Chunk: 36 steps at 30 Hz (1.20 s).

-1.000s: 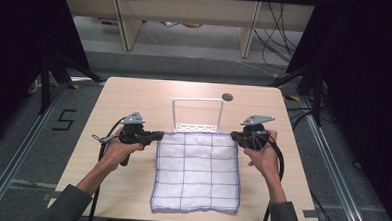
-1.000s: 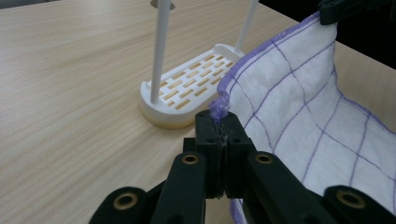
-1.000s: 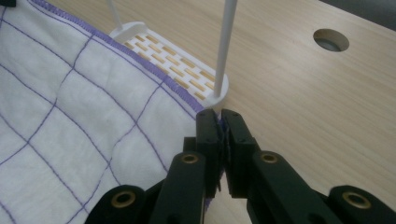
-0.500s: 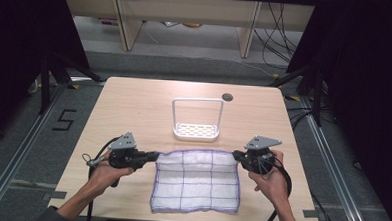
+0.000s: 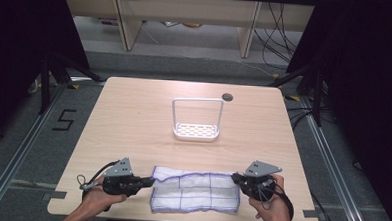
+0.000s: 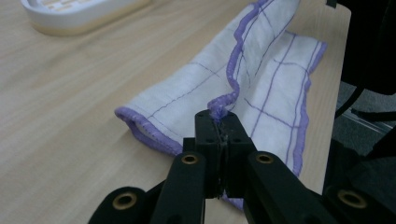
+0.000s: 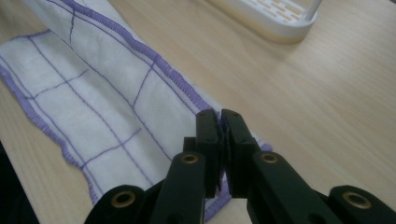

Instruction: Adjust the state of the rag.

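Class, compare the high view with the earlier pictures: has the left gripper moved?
Yes. The left gripper, shut on a corner of the cloth, has come toward the table's near edge, away from the white rack, folding the cloth over.

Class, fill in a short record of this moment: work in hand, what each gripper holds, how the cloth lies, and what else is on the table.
work: folding a cloth in half toward the near table edge
left gripper: shut on the cloth's purple hem
right gripper: shut on the cloth's hem at a corner
cloth: white with purple grid, doubled over, near edge of table
also on table: white rack, apart from the cloth
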Each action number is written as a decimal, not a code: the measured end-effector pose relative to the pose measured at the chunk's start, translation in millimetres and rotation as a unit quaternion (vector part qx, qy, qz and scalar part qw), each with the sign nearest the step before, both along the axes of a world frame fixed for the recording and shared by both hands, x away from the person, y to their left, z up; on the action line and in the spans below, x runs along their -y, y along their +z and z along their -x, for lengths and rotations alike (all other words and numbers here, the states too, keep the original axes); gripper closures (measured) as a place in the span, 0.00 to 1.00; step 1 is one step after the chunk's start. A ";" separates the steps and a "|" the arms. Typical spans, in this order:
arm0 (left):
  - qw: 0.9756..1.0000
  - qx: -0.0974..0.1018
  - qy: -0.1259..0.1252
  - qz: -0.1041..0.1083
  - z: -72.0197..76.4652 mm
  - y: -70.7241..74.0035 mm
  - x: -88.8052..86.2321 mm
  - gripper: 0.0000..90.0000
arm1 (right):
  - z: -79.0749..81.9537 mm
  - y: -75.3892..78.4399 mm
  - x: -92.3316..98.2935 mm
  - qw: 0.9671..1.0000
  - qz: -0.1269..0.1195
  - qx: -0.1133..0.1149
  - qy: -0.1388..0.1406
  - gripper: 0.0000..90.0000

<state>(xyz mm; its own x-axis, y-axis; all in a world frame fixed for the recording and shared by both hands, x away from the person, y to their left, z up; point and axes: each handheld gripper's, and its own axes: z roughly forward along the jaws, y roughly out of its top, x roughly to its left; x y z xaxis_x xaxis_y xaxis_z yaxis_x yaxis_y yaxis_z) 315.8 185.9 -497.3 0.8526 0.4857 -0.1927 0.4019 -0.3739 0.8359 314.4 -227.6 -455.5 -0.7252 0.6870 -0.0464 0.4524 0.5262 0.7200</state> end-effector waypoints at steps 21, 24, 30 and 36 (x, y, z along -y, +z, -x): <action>1.000 -0.022 -0.018 -0.005 18.3 0.5 2.6 0.42 | 43.0 -15.2 18.5 0.997 -0.043 -0.028 -0.062 0.63; 1.000 -0.012 0.008 -0.004 3.8 8.1 1.1 0.39 | 38.5 -9.8 22.4 0.994 -0.059 -0.014 -0.088 0.57; 0.999 -0.010 0.043 -0.020 -39.3 8.5 9.5 0.37 | 23.0 -15.9 13.0 0.993 -0.035 -0.035 -0.109 0.54; 0.998 -0.027 0.053 -0.037 -56.0 -3.6 21.3 0.37 | 33.5 -27.7 2.6 0.992 0.003 -0.070 -0.103 0.52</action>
<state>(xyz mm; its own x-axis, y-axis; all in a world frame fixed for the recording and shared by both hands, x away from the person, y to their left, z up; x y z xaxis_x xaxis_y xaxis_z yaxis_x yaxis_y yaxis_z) 371.8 164.6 -500.9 0.7850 0.5875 -0.1963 0.4857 -0.3870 0.7838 280.9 -230.2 -483.2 -0.5696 0.8209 0.0403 0.6457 0.4166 0.6399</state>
